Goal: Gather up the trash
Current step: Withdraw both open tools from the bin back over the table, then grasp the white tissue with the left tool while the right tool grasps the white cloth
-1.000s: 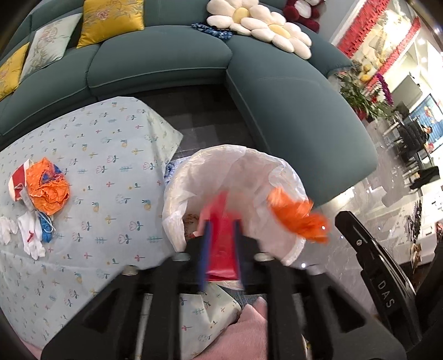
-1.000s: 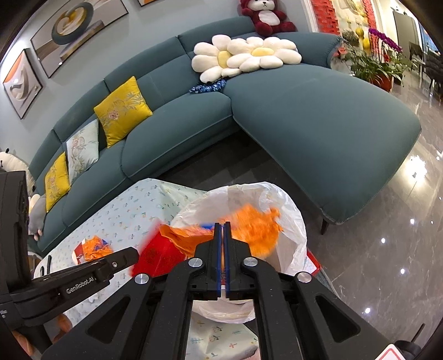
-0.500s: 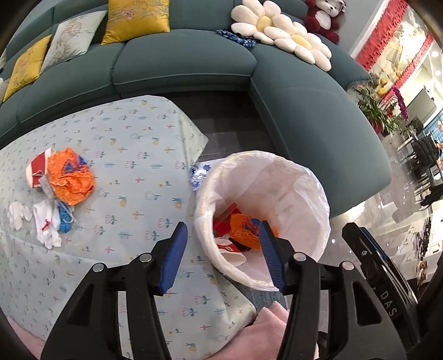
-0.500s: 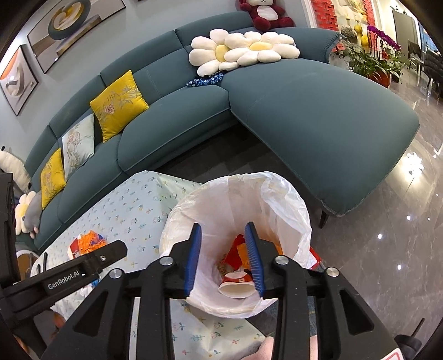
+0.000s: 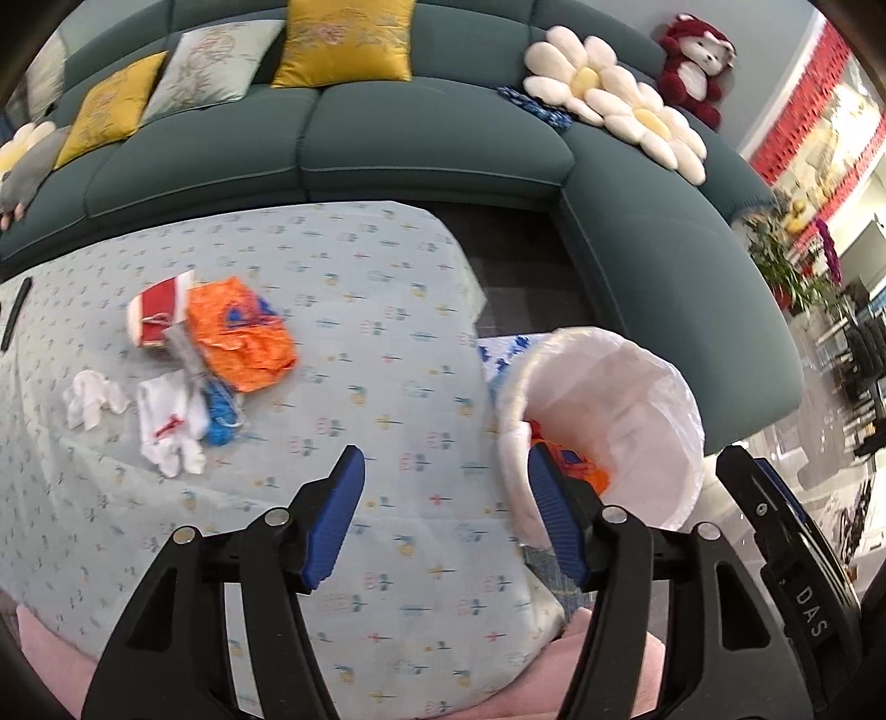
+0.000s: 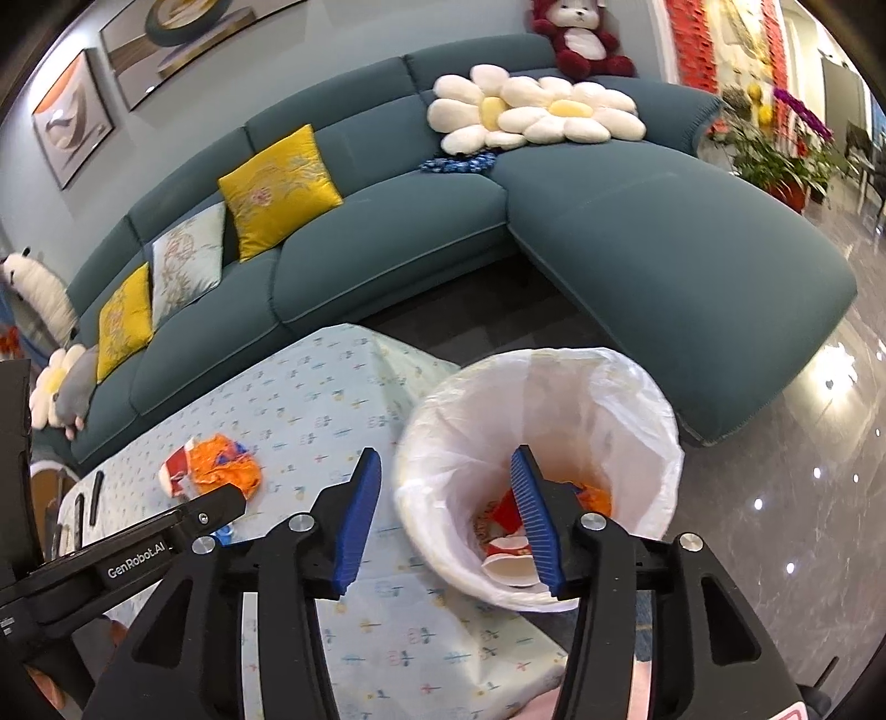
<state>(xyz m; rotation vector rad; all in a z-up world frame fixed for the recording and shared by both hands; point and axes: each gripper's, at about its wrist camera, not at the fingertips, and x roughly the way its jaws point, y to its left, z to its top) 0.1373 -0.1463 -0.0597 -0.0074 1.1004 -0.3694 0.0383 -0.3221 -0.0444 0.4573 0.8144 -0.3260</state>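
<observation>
A trash bin lined with a white bag [image 5: 637,387] [image 6: 559,387] stands off the table's right end, with red and orange trash [image 6: 506,518] inside. On the patterned tablecloth [image 5: 360,354] lie an orange wrapper [image 5: 243,338] [image 6: 224,468], a red and white cup [image 5: 158,315], white crumpled tissues [image 5: 166,432] and a blue scrap [image 5: 221,415]. My left gripper [image 5: 446,518] is open and empty over the table's right part. My right gripper [image 6: 448,518] is open and empty at the bin's near rim.
A teal sectional sofa [image 6: 637,221] curves behind the table and bin, with yellow cushions [image 6: 279,188], flower pillows [image 6: 531,113] and a red teddy bear [image 6: 578,39]. Glossy floor [image 6: 803,471] lies right of the bin. Potted plants [image 6: 775,149] stand at far right.
Both grippers opened and dropped the red and orange trash into the bin. Both then swung left, away from the bin and toward the table.
</observation>
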